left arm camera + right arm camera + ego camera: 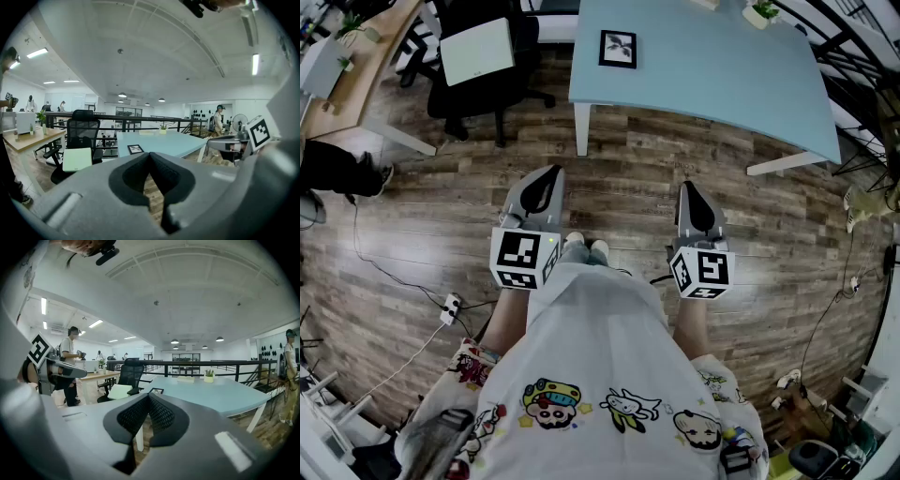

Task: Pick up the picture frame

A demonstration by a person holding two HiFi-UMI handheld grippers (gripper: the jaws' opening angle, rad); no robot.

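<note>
A small black picture frame lies flat near the front left corner of the pale blue table, well ahead of me. It also shows in the left gripper view as the frame and in the right gripper view as the frame. My left gripper and right gripper are held side by side above the wooden floor, short of the table. Both are shut with nothing between the jaws, which meet tip to tip in both gripper views.
A black office chair with a pale pad on its seat stands left of the table. A wooden desk is further left. A potted plant sits at the table's far edge. Cables and a power strip lie on the floor.
</note>
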